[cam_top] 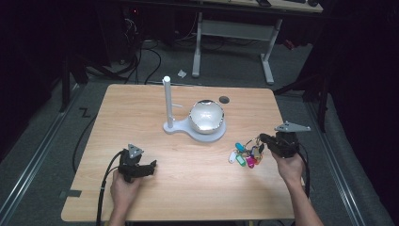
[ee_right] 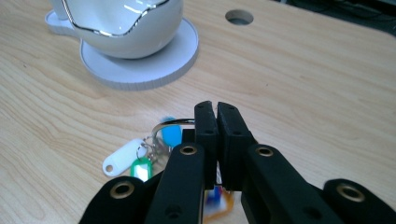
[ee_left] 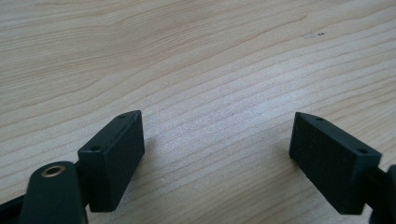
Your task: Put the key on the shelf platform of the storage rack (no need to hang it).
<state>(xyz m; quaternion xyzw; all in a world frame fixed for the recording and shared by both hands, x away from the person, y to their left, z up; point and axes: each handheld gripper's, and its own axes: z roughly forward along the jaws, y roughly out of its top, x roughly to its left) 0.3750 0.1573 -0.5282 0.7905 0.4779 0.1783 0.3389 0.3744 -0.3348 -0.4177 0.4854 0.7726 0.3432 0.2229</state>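
A bunch of coloured key tags [cam_top: 245,154] on a metal key ring [ee_right: 175,122] lies on the wooden table [cam_top: 188,188] at the right. In the right gripper view its white tag [ee_right: 120,157], green tag [ee_right: 141,169] and blue tag [ee_right: 171,134] fan out to the left of the jaws. My right gripper [cam_top: 261,138] [ee_right: 216,108] is shut on the ring, whose wire runs in between the jaws. My left gripper [cam_top: 153,165] [ee_left: 219,126] stands open just above bare wood at the front left, holding nothing.
A white bowl with a silver rim [cam_top: 206,116] [ee_right: 126,23] rests on a round white base [ee_right: 140,70] at the table's middle. An upright white post [cam_top: 167,101] rises beside it. A cable hole [cam_top: 224,99] [ee_right: 239,17] sits behind the bowl.
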